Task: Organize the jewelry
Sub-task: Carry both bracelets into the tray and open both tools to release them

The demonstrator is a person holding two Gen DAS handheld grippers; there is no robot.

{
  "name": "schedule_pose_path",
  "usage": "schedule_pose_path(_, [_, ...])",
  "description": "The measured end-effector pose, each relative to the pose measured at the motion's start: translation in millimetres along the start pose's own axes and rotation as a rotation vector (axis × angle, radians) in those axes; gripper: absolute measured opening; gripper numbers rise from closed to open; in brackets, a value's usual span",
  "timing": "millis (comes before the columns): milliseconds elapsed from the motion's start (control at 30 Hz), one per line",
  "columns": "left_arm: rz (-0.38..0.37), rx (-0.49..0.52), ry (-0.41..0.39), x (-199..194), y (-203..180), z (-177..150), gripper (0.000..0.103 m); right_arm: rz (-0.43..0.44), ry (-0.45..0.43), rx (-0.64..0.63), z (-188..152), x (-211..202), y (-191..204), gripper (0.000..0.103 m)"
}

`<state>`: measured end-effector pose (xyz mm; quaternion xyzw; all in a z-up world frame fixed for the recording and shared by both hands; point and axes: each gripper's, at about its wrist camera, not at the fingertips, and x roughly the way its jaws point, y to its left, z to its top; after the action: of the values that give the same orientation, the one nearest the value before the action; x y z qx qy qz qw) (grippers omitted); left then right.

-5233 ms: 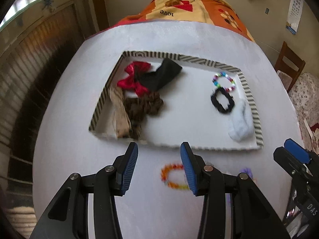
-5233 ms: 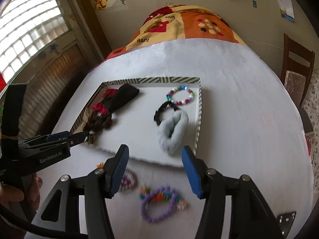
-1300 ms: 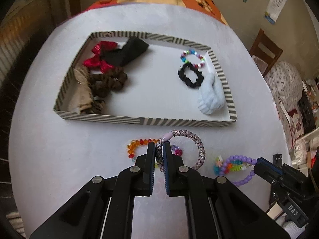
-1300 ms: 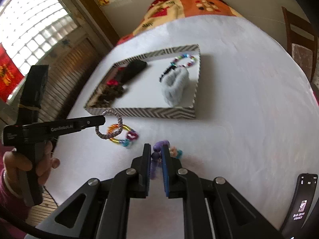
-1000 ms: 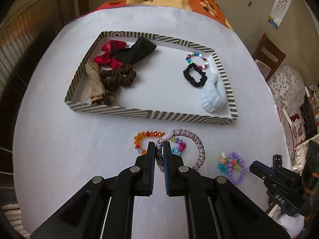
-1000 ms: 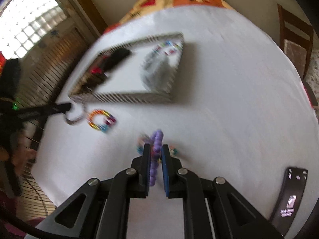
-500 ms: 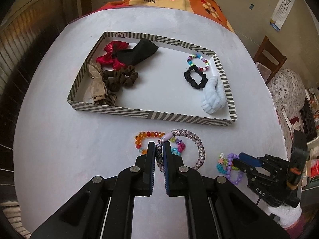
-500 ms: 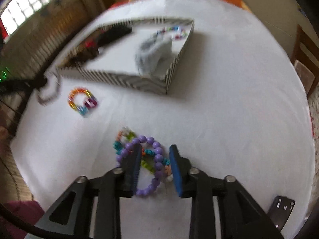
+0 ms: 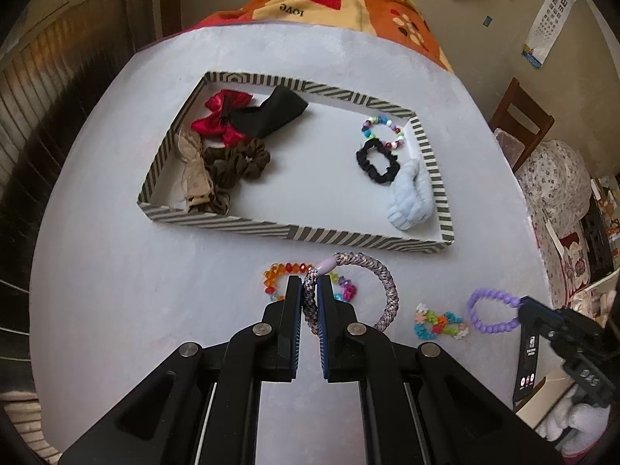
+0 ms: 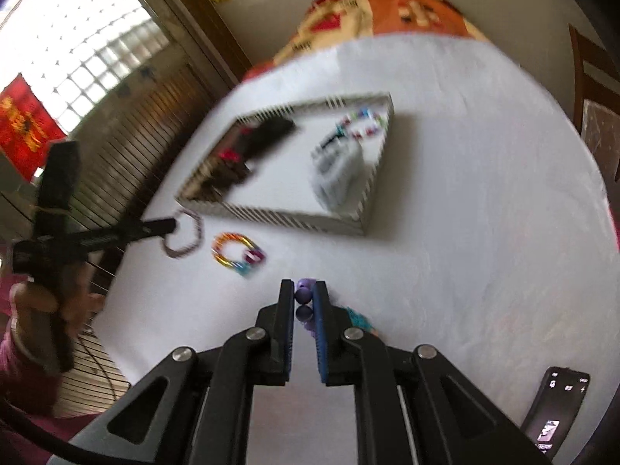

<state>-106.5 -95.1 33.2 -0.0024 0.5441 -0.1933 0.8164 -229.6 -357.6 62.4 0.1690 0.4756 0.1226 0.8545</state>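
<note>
My left gripper (image 9: pixel 309 290) is shut on a braided grey-pink bracelet (image 9: pixel 381 283) and holds it just in front of the striped tray (image 9: pixel 294 232). Under it a rainbow bead bracelet (image 9: pixel 286 271) lies on the table. My right gripper (image 10: pixel 303 294) is shut on a purple bead bracelet (image 10: pixel 303 296); in the left wrist view the purple bracelet (image 9: pixel 490 310) hangs from its tip at the right. A small multicolour bead bracelet (image 9: pixel 440 319) lies beside it. The right wrist view is motion-blurred and shows the left gripper (image 10: pixel 170 226) with the braided bracelet (image 10: pixel 186 240).
The tray holds a red bow (image 9: pixel 221 116), black cloth (image 9: pixel 271 116), brown scrunchie (image 9: pixel 240 161), beige ribbon (image 9: pixel 193 170), bead bracelet (image 9: pixel 383 131), black scrunchie (image 9: pixel 378 162) and pale blue scrunchie (image 9: pixel 410 201). A phone (image 10: pixel 558 410) lies at the table's right edge. A chair (image 9: pixel 519 120) stands beyond.
My right gripper has closed on the purple bead bracelet and lifted it off the small multicolour bracelet. My left gripper keeps holding the braided bracelet in about the same place.
</note>
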Motion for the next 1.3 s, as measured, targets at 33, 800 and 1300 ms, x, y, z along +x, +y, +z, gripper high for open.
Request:
schedule_pose_path(33, [0.001, 0.002, -0.004, -1.4, -0.9, 1.5, 0.000, -0.002, -0.020, -0.010, 4.6, -5.7, 5.4, 0.009])
schedule_pose_path(800, [0.111, 0.064, -0.065, 6.9, 6.6, 56.9, 0.000, -0.015, -0.049, -0.140, 98.2, 37.1, 61.5, 0.009])
schedule_pose_path(1300, [0.050, 0.022, 0.048, 70.5, 27.3, 81.0, 0.000, -0.021, 0.058, -0.138, 160.7, 141.6, 64.0, 0.009])
